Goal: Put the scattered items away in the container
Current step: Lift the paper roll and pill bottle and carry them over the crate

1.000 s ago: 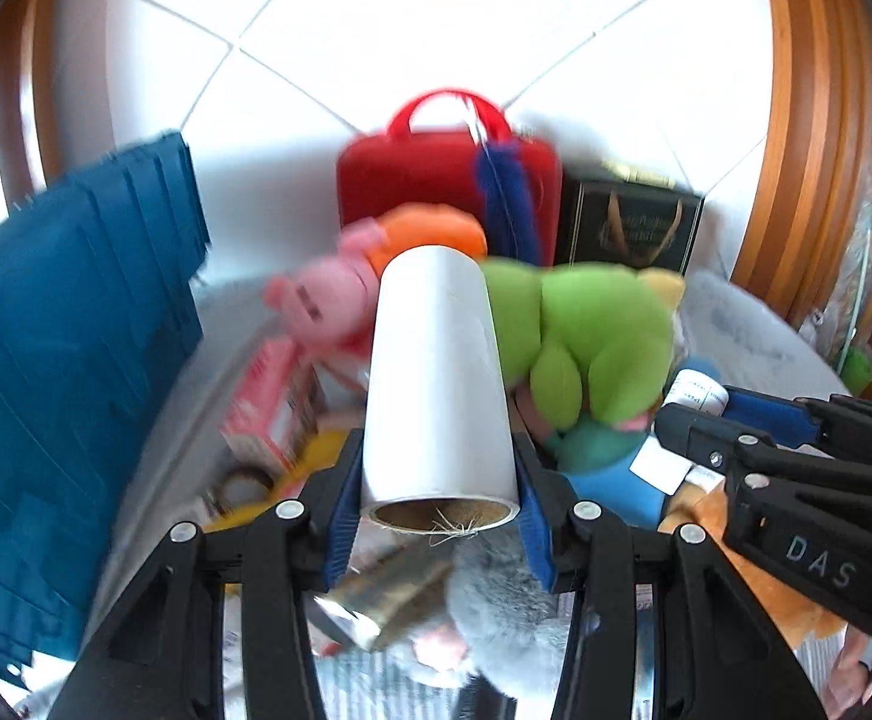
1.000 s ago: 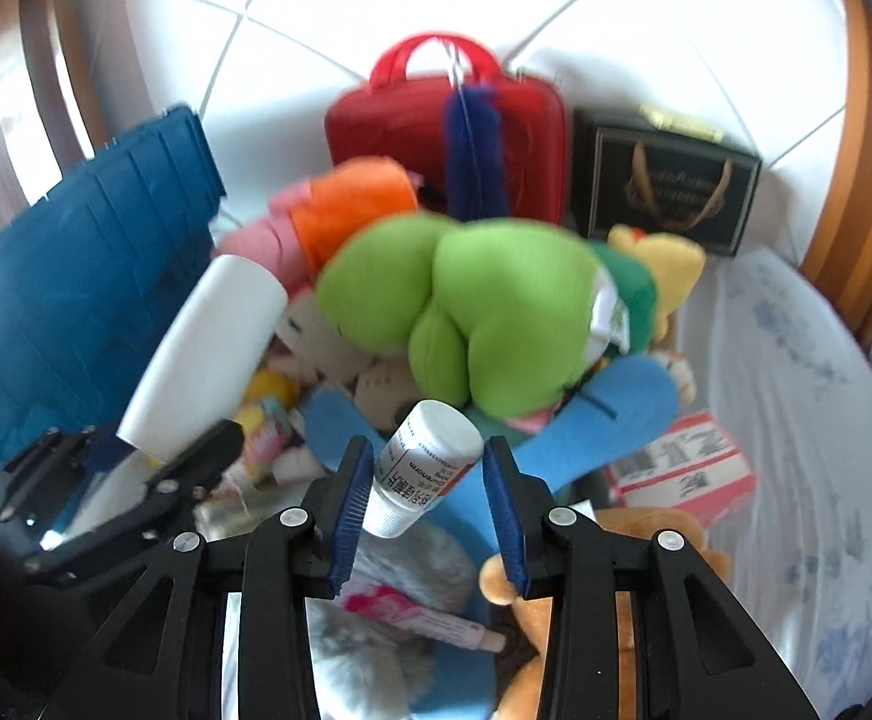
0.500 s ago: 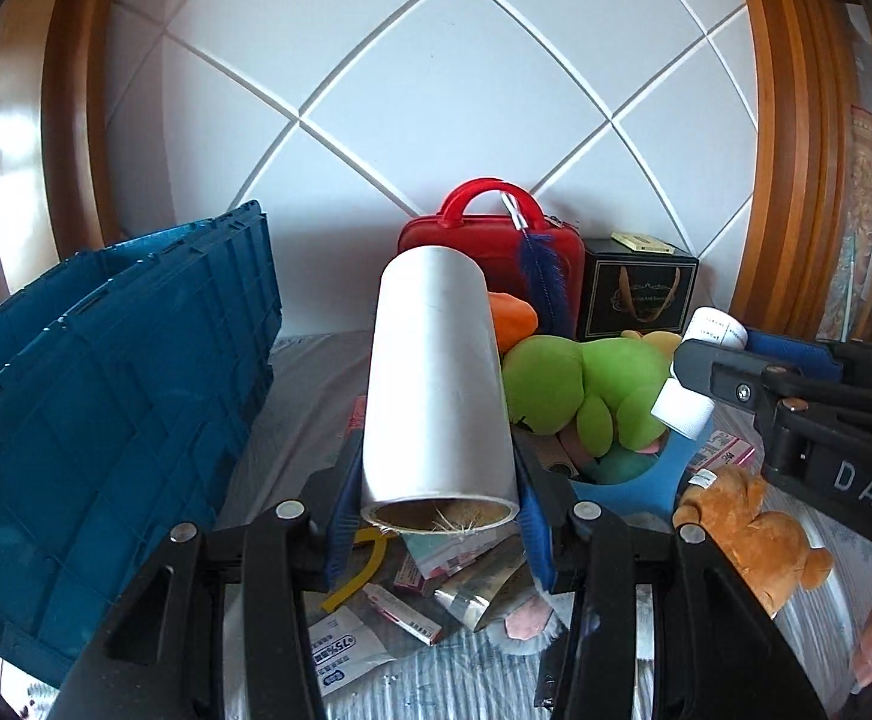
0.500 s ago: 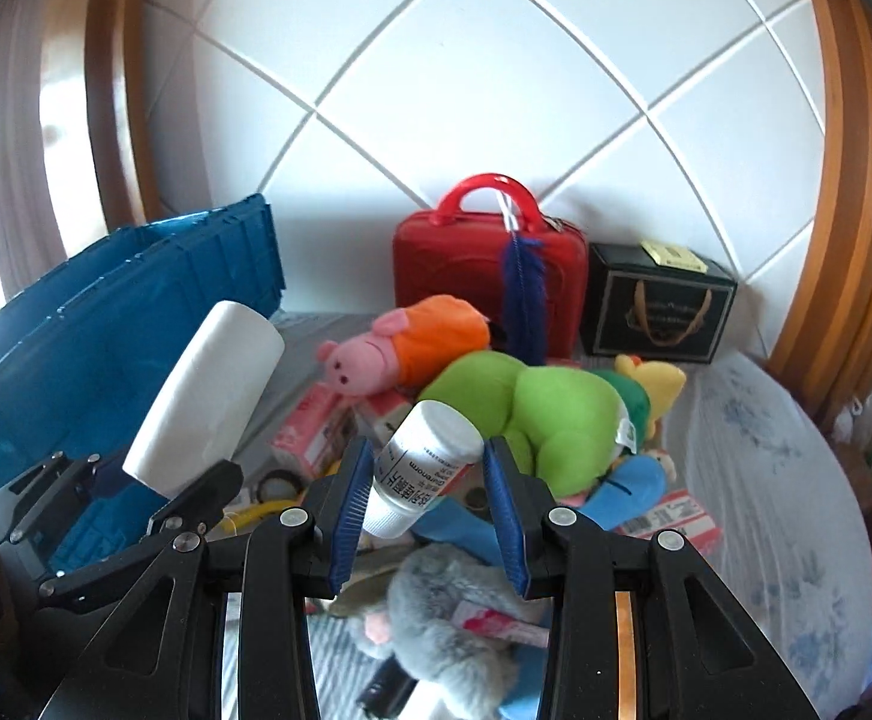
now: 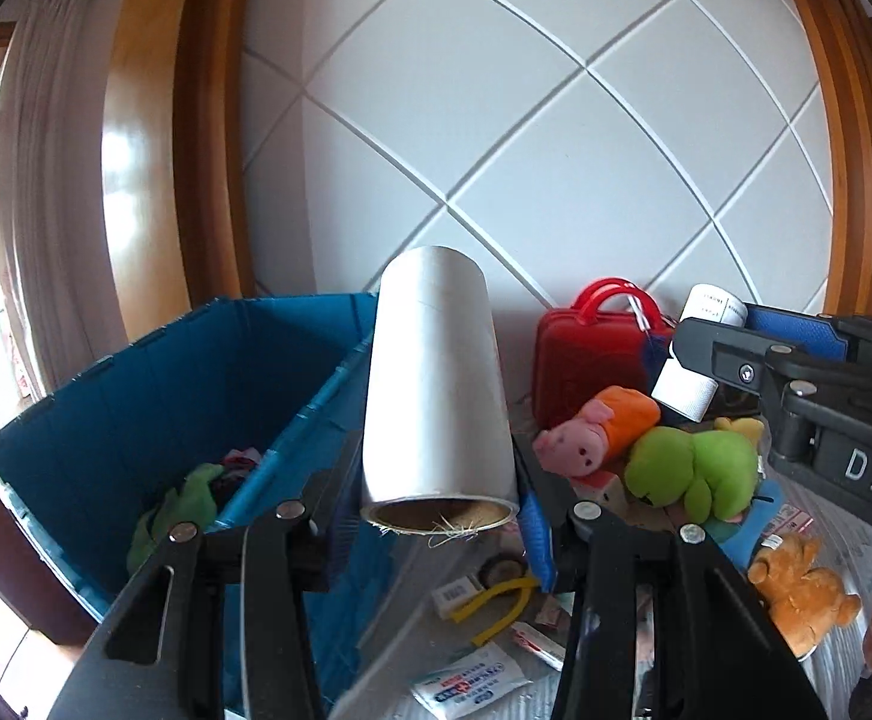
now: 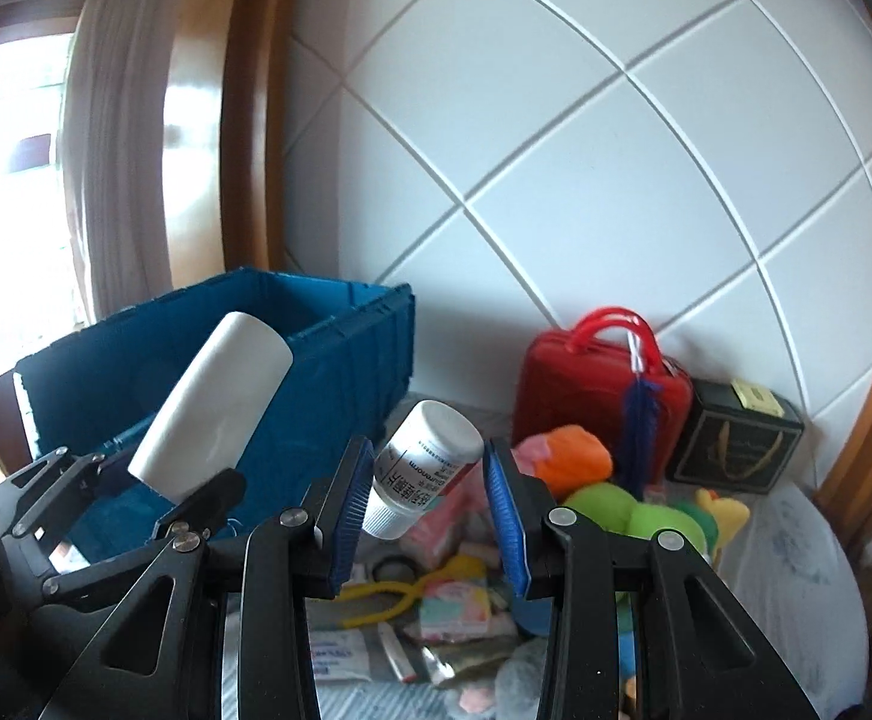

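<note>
The landmark in this room is the big blue crate (image 5: 106, 396), which stands at the left of the cluttered surface, against the white panelled wall, and both loads must go over its near rim. The left gripper (image 5: 436, 516) is clamped on a large white roll (image 5: 436, 378) with a cardboard core; the roll stands up between the blue pads, just right of the crate's rim and above it. I think the person should carry this bulky roll well over the opening before letting it go, because it is tall and could catch the rim or tip back out. The right gripper (image 6: 430, 510) is closed on a small white pill bottle (image 6: 424, 462), tilted with its cap down, and it is further right of the crate than the roll. It seems wise to keep this gripper behind or beside the other one, so the two tools do not knock together over the crate, and to release low. Inside the crate I see only a green soft toy (image 5: 178, 510) and some dark things beside it that I cannot name; much room is left. Right of the crate many things wait: a red case (image 6: 598, 384), a green plush (image 5: 694, 474), a pink pig toy (image 5: 592, 432), yellow pliers (image 5: 496, 600).
</note>
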`<state>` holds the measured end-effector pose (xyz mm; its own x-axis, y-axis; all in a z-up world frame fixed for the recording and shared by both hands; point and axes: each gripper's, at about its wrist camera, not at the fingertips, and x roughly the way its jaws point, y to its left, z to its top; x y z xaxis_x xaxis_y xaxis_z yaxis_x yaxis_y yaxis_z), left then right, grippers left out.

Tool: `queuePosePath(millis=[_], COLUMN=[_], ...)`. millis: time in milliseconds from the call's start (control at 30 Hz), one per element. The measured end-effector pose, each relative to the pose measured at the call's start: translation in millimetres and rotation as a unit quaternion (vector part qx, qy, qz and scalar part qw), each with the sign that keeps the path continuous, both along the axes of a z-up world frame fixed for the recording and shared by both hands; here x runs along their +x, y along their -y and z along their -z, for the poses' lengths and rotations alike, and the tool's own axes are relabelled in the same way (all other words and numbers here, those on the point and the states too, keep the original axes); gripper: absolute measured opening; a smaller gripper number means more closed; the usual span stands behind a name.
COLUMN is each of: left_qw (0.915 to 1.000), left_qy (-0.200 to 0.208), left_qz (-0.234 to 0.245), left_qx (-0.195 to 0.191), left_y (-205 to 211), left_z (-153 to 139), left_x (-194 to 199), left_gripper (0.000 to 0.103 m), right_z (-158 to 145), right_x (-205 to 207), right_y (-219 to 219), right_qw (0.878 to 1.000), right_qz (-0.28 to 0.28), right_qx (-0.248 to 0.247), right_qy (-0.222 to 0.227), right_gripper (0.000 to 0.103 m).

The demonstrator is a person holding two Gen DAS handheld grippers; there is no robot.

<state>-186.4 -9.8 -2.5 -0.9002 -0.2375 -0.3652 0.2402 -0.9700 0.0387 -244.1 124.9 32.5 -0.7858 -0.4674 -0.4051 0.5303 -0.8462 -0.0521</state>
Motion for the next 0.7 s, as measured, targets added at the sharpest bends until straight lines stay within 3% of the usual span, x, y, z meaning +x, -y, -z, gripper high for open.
queuePosePath(millis=[200, 333, 467, 600, 700], left_qw=[0.9996, 0.9991, 0.9961, 0.9815, 0.9656], left_qy=[-0.007, 0.031, 0.088, 0.187, 0.255], left_qz=[-0.016, -0.018, -0.007, 0.02, 0.03], left_qx=[-0.023, -0.022, -0.008, 0.037, 0.041], left_y=[111, 200, 273, 325, 342], left_z=[-26, -29, -29, -9, 20], left_x=[11, -1, -38, -101, -142], left_gripper=[0.045, 0.045, 0.045, 0.044, 0.044], right_z=[-22, -25, -24, -15, 10], right_x=[16, 11, -10, -61, -108], right_y=[106, 192, 271, 333, 373], right_qw=[0.999, 0.999, 0.999, 0.993, 0.983], right_qz=[-0.028, -0.039, -0.023, 0.014, 0.034], right_qx=[-0.016, -0.028, -0.014, 0.019, 0.062], right_qy=[-0.02, 0.01, 0.047, 0.112, 0.169], right_gripper=[0.037, 0.037, 0.037, 0.037, 0.037])
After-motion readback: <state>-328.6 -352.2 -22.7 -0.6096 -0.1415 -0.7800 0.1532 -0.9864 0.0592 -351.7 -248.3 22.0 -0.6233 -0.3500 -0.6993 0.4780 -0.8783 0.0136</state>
